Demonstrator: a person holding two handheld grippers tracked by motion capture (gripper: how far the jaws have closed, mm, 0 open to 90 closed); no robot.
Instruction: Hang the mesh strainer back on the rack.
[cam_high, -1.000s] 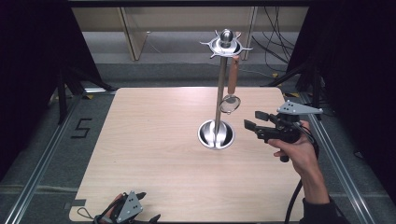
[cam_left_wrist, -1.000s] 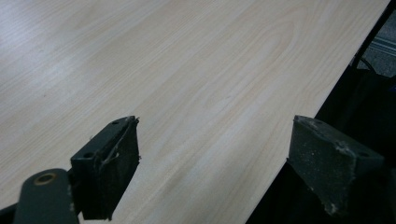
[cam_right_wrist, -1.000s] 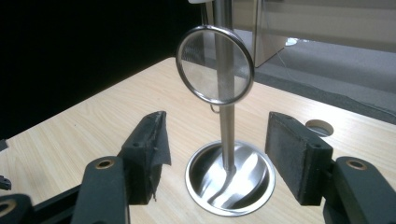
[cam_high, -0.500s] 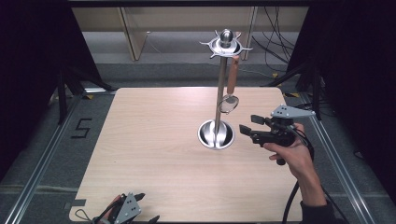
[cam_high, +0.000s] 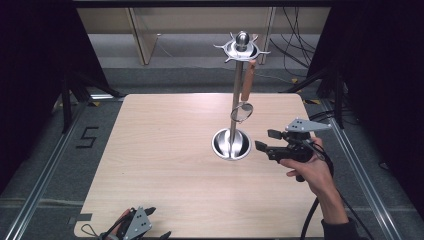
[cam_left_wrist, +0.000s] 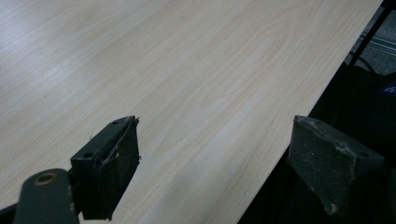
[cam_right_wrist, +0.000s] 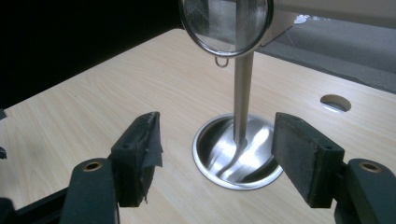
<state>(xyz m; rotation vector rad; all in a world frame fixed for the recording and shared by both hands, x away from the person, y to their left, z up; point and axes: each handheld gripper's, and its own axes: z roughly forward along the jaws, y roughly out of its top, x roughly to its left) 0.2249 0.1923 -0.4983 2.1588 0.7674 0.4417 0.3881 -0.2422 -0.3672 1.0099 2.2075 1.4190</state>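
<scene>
A steel utensil stand (cam_high: 235, 100) rises from a round dish base (cam_high: 231, 145) near the table's middle. From its top hook ring (cam_high: 242, 47) hangs a small mesh strainer (cam_high: 242, 111) by a wooden handle (cam_high: 246, 80). My right gripper (cam_high: 264, 140) is open just right of the base, pointing at it, with nothing between its jaws. In the right gripper view the gripper (cam_right_wrist: 219, 158) frames the base (cam_right_wrist: 238, 158) and pole (cam_right_wrist: 243, 98), with the strainer (cam_right_wrist: 227, 25) above. My left gripper (cam_high: 157, 223) is open over the table's near edge (cam_left_wrist: 261, 154), and the left gripper (cam_left_wrist: 219, 163) holds nothing.
The light wooden table (cam_high: 165, 150) has a cable hole (cam_right_wrist: 335, 102) beyond the stand. Metal rails (cam_high: 45, 165) run along both sides, with dark drops outside them. Cables (cam_high: 295, 55) lie on the floor behind.
My right gripper has drawn slightly toward the near side and lower, still open beside the stand's base. The left gripper has dipped a little toward the near edge.
</scene>
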